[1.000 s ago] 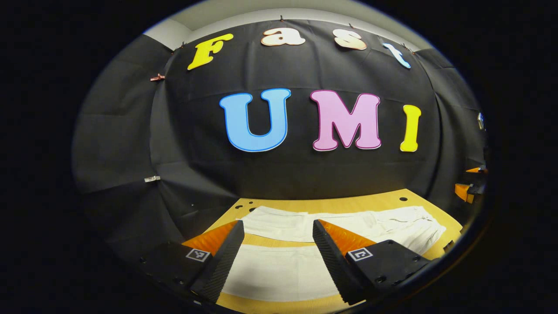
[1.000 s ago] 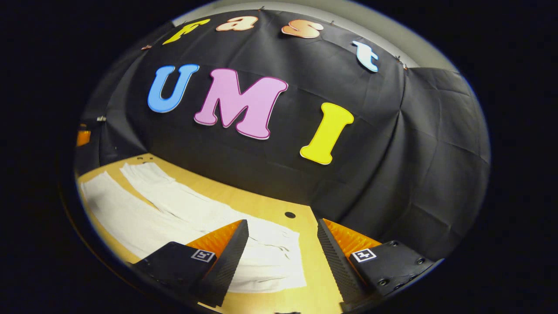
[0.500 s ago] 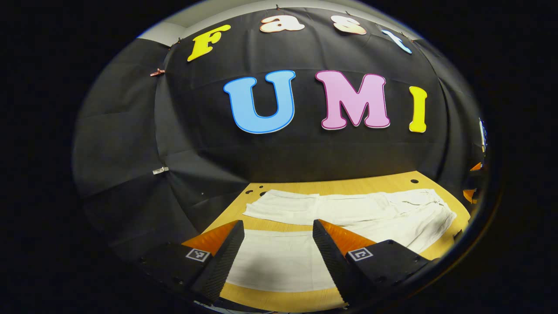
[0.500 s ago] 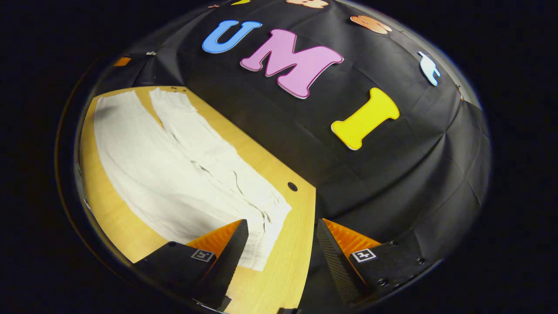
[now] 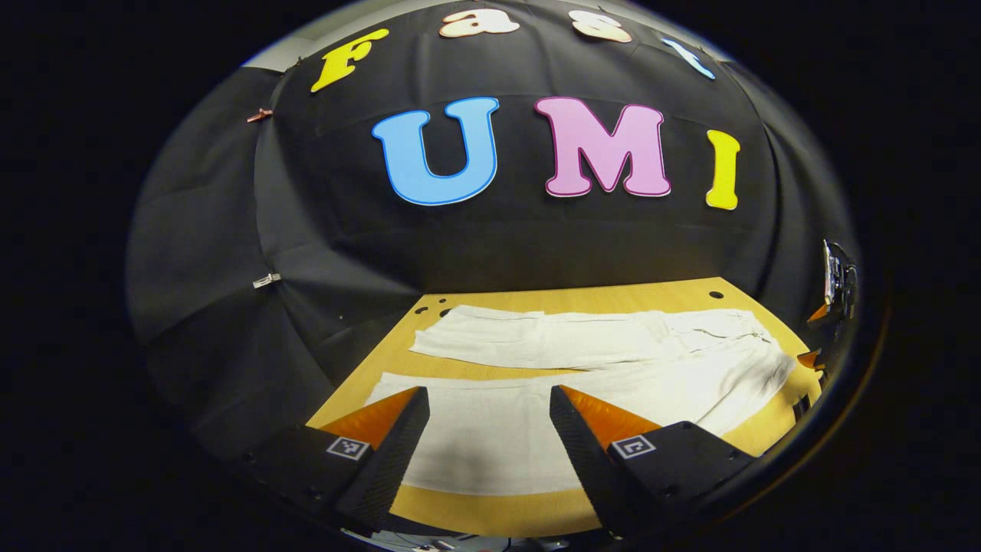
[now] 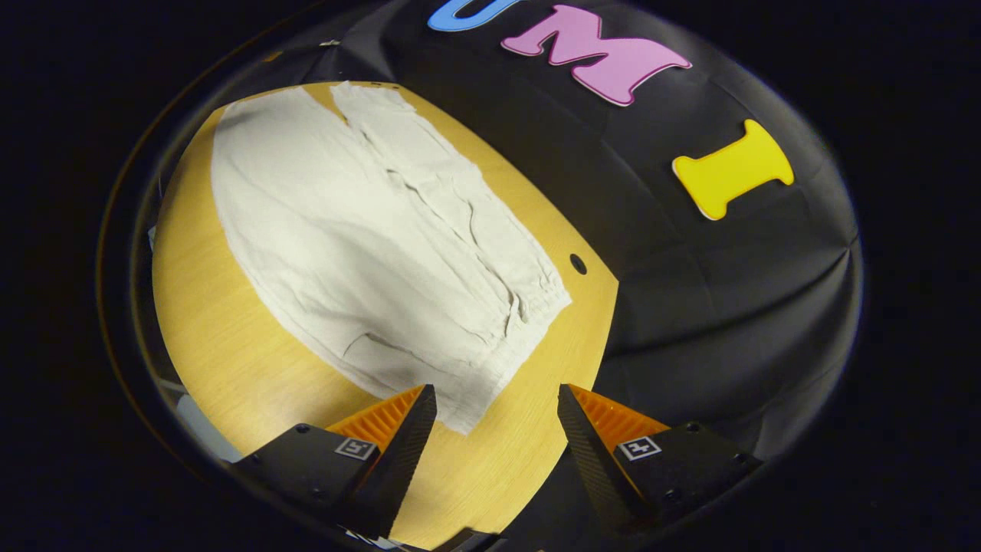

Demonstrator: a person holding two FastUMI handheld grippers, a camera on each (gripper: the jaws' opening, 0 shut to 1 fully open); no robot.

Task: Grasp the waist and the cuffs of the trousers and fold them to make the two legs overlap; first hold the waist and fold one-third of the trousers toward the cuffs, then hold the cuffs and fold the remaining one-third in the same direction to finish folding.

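Observation:
White trousers lie flat on the wooden table, legs apart in a narrow V, cuffs to the left and waist to the right in the left gripper view. My left gripper is open, hovering over the near leg close to its cuff. In the right gripper view the trousers run away from me, and the gathered waist is the nearest part. My right gripper is open just above the waist's near corner, with nothing between its fingers. That gripper also shows at the far right edge of the left gripper view.
The table has small holes, one near the waist and some by the far cuff. Black cloth walls close in the back and both sides. The table's front edge lies just under both grippers.
My right gripper has tipped downward and moved over the waist, so the trousers now lie spread below it. My left gripper has tilted down slightly, showing more of the near leg.

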